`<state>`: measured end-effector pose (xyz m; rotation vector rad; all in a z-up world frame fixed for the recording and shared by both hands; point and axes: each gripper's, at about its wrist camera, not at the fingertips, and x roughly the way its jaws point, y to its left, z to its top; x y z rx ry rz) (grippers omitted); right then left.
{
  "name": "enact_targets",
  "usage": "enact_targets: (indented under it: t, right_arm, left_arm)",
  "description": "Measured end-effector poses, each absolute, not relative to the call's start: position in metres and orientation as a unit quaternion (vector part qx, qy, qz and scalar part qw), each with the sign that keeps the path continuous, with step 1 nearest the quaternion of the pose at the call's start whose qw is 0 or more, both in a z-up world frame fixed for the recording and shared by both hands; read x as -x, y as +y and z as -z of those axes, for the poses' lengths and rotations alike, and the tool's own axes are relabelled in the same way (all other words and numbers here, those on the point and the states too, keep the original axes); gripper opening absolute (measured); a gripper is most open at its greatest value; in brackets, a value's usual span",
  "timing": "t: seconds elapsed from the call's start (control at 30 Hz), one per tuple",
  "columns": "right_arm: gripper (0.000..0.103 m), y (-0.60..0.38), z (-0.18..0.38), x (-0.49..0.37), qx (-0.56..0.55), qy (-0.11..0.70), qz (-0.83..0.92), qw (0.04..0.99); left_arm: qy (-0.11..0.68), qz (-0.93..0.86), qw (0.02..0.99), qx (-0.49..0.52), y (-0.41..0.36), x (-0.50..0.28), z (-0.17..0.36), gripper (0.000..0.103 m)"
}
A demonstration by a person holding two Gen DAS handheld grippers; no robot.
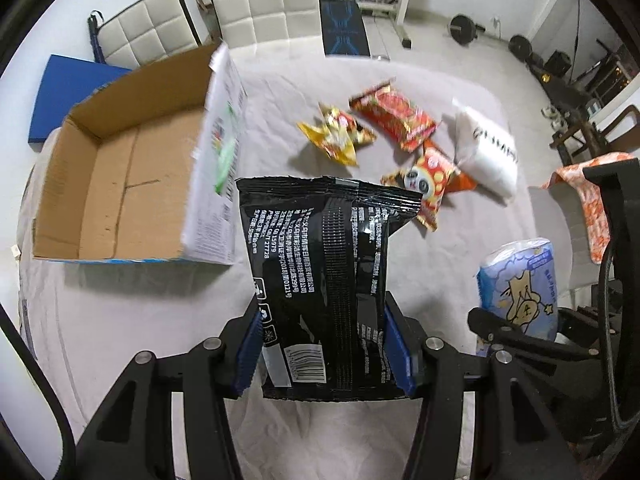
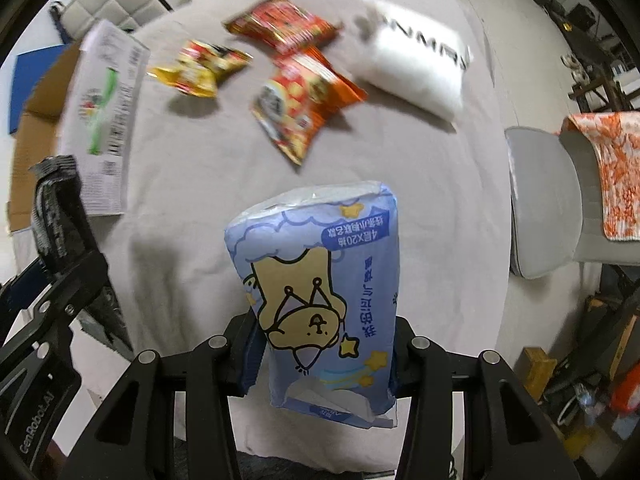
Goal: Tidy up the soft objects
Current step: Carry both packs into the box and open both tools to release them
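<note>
My left gripper (image 1: 322, 354) is shut on a black foil packet (image 1: 326, 272) and holds it above the cloth-covered table, right of an open cardboard box (image 1: 120, 184). My right gripper (image 2: 320, 360) is shut on a blue tissue pack with a cartoon bear (image 2: 324, 296), also held above the table; it also shows in the left wrist view (image 1: 520, 284). On the far side of the table lie a yellow snack bag (image 1: 336, 134), a red snack bag (image 1: 396, 116), an orange snack bag (image 1: 430, 180) and a white pillow-like pack (image 1: 486, 152).
The table (image 2: 192, 184) is covered by a grey cloth. White padded chairs (image 1: 256, 0) stand behind it, a grey chair with an orange towel (image 2: 608, 172) to the right. A blue board (image 1: 68, 92) lies behind the box. Gym weights stand on the floor beyond.
</note>
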<state>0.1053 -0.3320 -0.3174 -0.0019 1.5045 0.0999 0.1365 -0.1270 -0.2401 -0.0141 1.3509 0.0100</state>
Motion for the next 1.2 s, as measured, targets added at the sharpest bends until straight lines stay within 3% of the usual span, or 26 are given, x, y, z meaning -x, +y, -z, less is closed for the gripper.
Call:
enact_targets:
  t: [0.37, 0.63, 0.87, 1.2]
  right_arm:
    - [0.049, -0.252, 0.225, -0.097, -0.01, 0.631, -0.096, 0.77]
    - [0.049, -0.144, 0.214, -0.134, -0.02, 0.619, -0.126, 0.775]
    - [0.049, -0.055, 0.234, -0.189, -0.03, 0.627, -0.149, 0.764]
    - [0.05, 0.038, 0.301, -0.274, -0.053, 0.653, -0.149, 0.74]
  left_arm:
    - [0.59, 0.026, 0.806, 0.041, -0.063, -0.138, 0.165, 0.051]
    - [0.591, 0.027, 0.804, 0.061, 0.033, -0.176, 0.149, 0.051]
    - [0.615, 0.016, 0.785, 0.074, 0.111, -0.227, 0.176, 0.052]
    - [0.684, 0.049, 0.716, 0.129, 0.175, -0.302, 0.272, 0.052]
